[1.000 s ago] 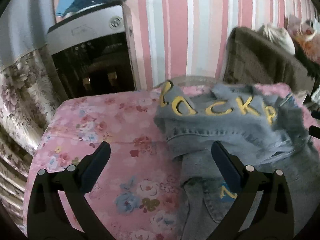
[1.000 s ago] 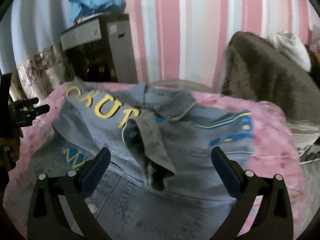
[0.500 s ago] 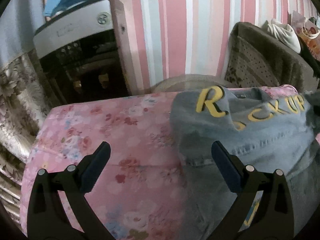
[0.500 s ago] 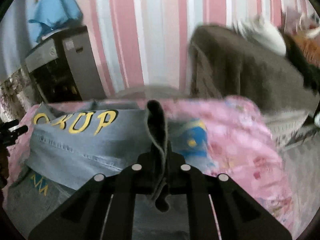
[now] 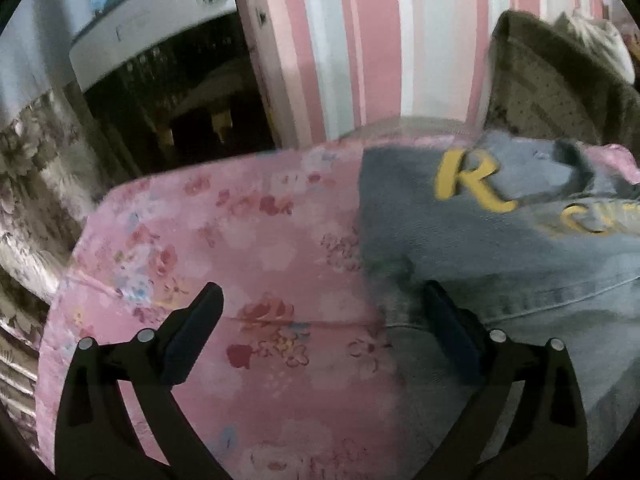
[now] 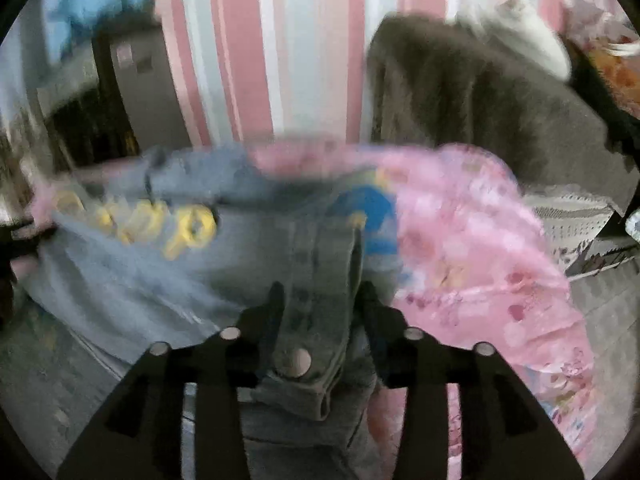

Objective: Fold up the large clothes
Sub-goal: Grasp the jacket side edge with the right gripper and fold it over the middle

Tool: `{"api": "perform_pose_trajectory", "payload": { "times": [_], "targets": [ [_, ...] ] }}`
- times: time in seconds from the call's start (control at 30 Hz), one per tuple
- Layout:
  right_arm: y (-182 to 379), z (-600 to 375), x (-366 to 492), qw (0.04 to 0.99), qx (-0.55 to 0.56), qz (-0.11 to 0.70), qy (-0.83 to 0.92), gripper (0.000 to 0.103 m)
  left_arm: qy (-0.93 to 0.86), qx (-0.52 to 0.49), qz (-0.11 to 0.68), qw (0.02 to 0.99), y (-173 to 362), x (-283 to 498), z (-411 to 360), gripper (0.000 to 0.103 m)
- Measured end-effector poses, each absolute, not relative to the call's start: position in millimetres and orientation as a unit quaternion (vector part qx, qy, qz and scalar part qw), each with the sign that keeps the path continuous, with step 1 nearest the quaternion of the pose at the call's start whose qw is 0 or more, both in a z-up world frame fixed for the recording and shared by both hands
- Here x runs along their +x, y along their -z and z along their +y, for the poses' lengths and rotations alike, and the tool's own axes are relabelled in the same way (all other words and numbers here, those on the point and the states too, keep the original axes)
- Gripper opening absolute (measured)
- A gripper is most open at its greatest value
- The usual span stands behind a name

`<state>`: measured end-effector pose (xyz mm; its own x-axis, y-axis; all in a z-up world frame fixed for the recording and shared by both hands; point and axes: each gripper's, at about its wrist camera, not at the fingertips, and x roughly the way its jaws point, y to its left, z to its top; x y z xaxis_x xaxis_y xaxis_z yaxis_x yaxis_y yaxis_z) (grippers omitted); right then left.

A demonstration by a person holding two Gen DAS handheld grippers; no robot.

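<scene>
A blue denim jacket [image 5: 500, 260] with yellow letters lies on a pink floral bedsheet [image 5: 240, 240]. My left gripper [image 5: 322, 290] is open wide just above the sheet. Its right finger [image 5: 448, 320] is at the jacket's left edge, and nothing lies between the fingers but sheet. In the blurred right wrist view the jacket [image 6: 160, 280] spreads to the left. Its sleeve cuff [image 6: 320, 320], with a metal snap, lies flat between the fingers of my right gripper [image 6: 321, 287]. The jaws there are opening and stand beside the cuff without squeezing it.
A dark cabinet with a white top [image 5: 160, 80] stands behind the bed on the left, against a pink striped wall [image 5: 360, 40]. A brown blanket [image 6: 480, 100] covers furniture at the back right. The sheet's right edge [image 6: 560, 300] drops off to the floor.
The right gripper closed on the raised sleeve, carried it across the jacket, and its jaws have now parted around the cuff. The left gripper moved lower and toward the jacket's left edge, staying open.
</scene>
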<state>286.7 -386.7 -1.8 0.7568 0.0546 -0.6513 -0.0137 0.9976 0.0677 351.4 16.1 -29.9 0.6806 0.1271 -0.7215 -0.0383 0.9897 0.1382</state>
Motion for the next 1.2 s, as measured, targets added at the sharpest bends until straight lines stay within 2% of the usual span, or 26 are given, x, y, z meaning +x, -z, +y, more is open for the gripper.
{"api": "perform_pose_trajectory", "payload": {
  "times": [0.03,0.2,0.3,0.4,0.57,0.67,0.73,1.0,1.07,1.2],
  "targets": [
    [-12.0,-387.0,282.7,0.943,0.031,0.33,-0.016,0.064,-0.039,0.05,0.388,0.92,20.3,346.6,16.2,0.099],
    [-65.0,-367.6,287.2,0.953,0.044,0.294,-0.063,0.073,0.001,0.024,0.345,0.938,-39.0,336.6,8.5,0.1],
    [-63.5,-337.5,302.3,0.951,0.025,0.299,-0.075,0.076,0.022,0.009,0.344,0.939,-51.4,345.8,-13.1,0.1],
    [-37.0,-316.1,318.7,0.942,0.018,0.325,-0.082,0.081,0.017,0.008,0.362,0.932,-39.9,362.2,-34.5,0.1],
    [16.6,-307.0,340.7,0.915,0.006,0.399,-0.055,0.081,0.005,0.015,0.399,0.917,3.1,383.8,-56.2,0.1],
    [40.6,-322.2,352.0,0.898,0.007,0.438,-0.04,0.081,-0.05,0.077,0.42,0.903,33.0,393.6,-59.2,0.1],
    [50.6,-331.1,358.5,0.889,0.009,0.454,-0.057,0.078,-0.047,0.061,0.436,0.896,46.5,398.6,-48.8,0.1],
    [51.7,-326.0,355.2,0.896,-0.007,0.442,-0.046,0.081,-0.016,0.053,0.428,0.902,46.9,403.3,-41.0,0.1],
    [38.1,-331.2,344.5,0.902,0.011,0.428,-0.052,0.082,0.0,0.045,0.419,0.907,37.4,390.3,-37.9,0.1],
    [-6.9,-355.2,279.8,0.929,0.036,0.364,-0.059,0.091,0.012,0.063,0.374,0.925,0.0,327.1,-24.3,0.1]
  ]
}}
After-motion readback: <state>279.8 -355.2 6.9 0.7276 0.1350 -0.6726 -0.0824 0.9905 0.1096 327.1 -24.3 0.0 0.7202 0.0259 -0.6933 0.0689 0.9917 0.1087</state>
